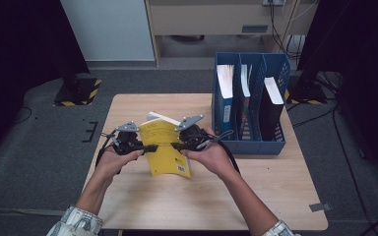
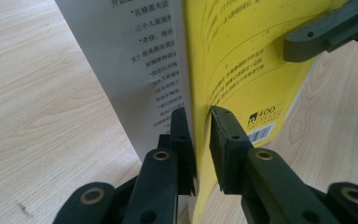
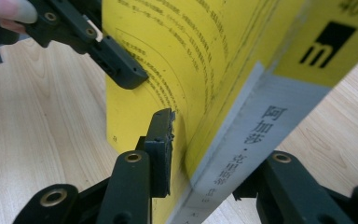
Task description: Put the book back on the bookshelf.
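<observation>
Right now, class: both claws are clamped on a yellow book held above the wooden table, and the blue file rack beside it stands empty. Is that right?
Not quite. The blue file rack is not empty: the high view shows books standing in its compartments. The rest holds: the left claw and the right claw both clamp the yellow book above the wooden table.

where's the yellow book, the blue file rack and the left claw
yellow book (image 1: 166, 147), high view, middle of the yellow cover
blue file rack (image 1: 256, 146), high view, its front wall
left claw (image 2: 200, 121), left gripper view, midway between its tips, shut on the book's edge
</observation>
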